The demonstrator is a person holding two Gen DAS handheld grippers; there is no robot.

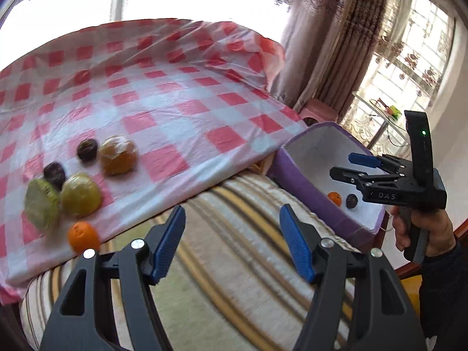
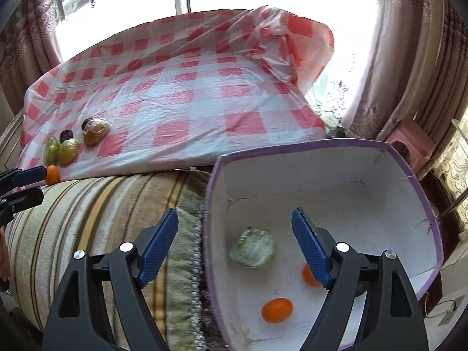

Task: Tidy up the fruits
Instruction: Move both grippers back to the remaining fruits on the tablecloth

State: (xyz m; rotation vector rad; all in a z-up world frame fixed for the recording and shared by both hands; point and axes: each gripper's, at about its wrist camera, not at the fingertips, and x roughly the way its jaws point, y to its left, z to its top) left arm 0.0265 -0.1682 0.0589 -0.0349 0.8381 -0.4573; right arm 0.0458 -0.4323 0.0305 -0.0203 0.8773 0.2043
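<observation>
Fruit sorting from cloth to box. The left gripper [image 1: 232,242] is hanging over the striped cushion [image 1: 234,263] with its jaws standing apart and nothing between them; it is facing the checked cloth [image 1: 175,111], probably because the unsorted fruit is lying there. That group is sitting near the cloth's front edge: an orange [image 1: 82,236] at the very edge, a film-wrapped green fruit [image 1: 41,204] and a yellow-green one [image 1: 81,195] touching behind it, two dark fruits [image 1: 54,172] and a wrapped brown-orange fruit [image 1: 118,155] farther back. The right gripper [image 2: 235,251] is hovering above the purple box [image 2: 321,147], jaws spread and empty; a wrapped green fruit [image 2: 254,247] is lying on the box floor directly beneath the gap (a placement that suggests a release, judging by position alone). Two oranges [image 2: 276,310] are resting in the box as well, one partly hidden behind the right finger. The box is standing beside the cloth, just off its corner, keeping each transfer short.
</observation>
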